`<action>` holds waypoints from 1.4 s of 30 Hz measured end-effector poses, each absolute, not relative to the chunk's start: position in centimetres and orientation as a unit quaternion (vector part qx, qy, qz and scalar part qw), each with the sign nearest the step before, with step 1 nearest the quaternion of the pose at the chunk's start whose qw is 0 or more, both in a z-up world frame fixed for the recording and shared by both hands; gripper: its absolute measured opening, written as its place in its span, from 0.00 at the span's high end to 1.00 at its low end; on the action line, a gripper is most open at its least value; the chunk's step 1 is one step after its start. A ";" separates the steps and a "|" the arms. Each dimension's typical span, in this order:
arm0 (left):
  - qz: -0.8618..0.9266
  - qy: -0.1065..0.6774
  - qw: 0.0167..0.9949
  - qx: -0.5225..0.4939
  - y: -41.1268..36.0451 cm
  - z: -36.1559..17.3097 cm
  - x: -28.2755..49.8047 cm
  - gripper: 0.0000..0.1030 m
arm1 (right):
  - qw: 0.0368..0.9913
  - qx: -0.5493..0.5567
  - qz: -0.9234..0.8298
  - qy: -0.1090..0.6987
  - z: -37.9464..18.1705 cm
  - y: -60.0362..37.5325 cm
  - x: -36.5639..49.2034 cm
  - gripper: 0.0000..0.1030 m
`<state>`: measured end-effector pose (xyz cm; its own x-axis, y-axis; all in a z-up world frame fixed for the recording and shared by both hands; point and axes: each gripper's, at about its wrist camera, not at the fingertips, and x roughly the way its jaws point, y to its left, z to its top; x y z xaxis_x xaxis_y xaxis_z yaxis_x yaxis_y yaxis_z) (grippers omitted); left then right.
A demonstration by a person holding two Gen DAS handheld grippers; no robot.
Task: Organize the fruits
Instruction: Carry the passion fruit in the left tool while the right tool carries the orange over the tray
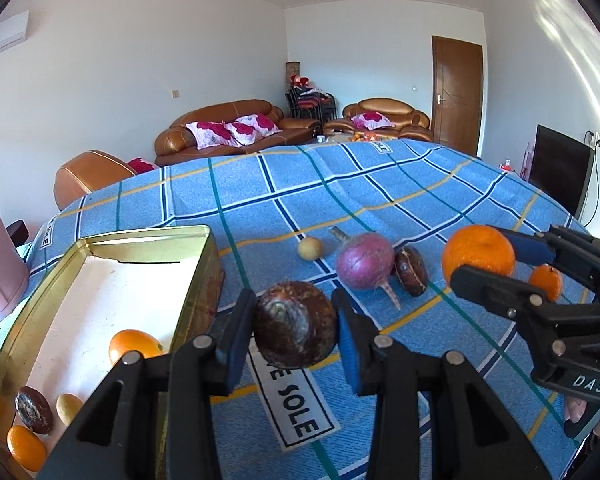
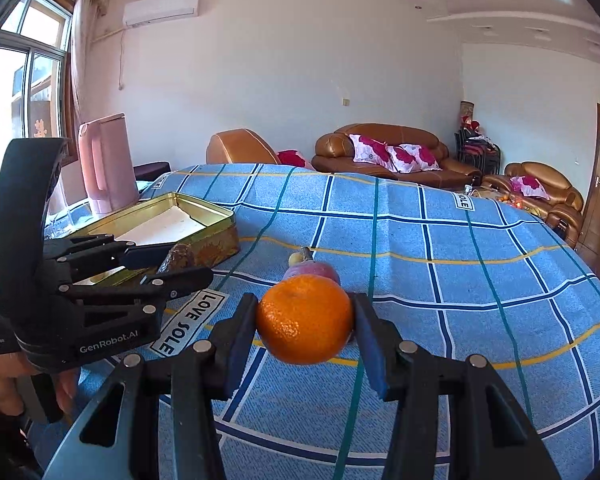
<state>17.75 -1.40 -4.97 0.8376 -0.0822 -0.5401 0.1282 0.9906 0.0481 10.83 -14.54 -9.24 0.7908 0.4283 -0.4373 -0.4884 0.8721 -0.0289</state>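
Left tongs [image 1: 296, 328] clamped on a dark brown fruit [image 1: 295, 325], pads pressing both flanks, jaws only partly apart because the fruit fills them; it's clear of the cloth, hanging just right of the tin [image 1: 148, 236]; right tongs [image 2: 305, 322] squeezing an orange [image 2: 305, 319] the same way, blue pads snug on either side, held above the blue check cloth [image 2: 460, 264] that covers the tabletop.

Outward from there; the gold tin sits at the left, already holding an orange, a brown fruit, a pale one and another orange along its near edge; out on the cloth, a purple radish [image 1: 365, 260] lies in the middle, a brown one [image 1: 410, 271] touching its right side, a small pale fruit [image 1: 310, 248] just behind to the left, a small orange [image 1: 545, 281] beyond the right tongs.

Two loads up at once, so I'd say the tin is the target; the brown fruit is nearest, so it ought to go first; carry it over the rim, not into it, lower toward the bare white floor at the far end, away from the pile, and open only once it's low, since a round thing will roll; keep the orange waiting off to the right so the tongs don't clash over the tin.
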 end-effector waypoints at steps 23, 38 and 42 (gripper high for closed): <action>-0.025 0.211 0.977 0.033 -1.3 -3.8 14.9 0.61 | 0.952 -0.071 0.239 0.177 -8.7 -14.9 9.6 0.51; -0.009 0.179 0.984 0.018 -0.7 -3.3 13.6 0.61 | 0.957 -0.075 0.233 0.153 -8.5 -15.0 8.8 0.51; -0.007 0.173 0.985 0.015 -0.5 -3.3 13.3 0.61 | 0.959 -0.077 0.232 0.146 -8.4 -15.0 8.5 0.51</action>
<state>13.30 -0.54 -3.26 0.9403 -0.0091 -0.3402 0.0193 0.9995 0.0267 8.54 -15.00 -8.43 0.8497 0.4225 -0.3154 -0.4672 0.8806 -0.0793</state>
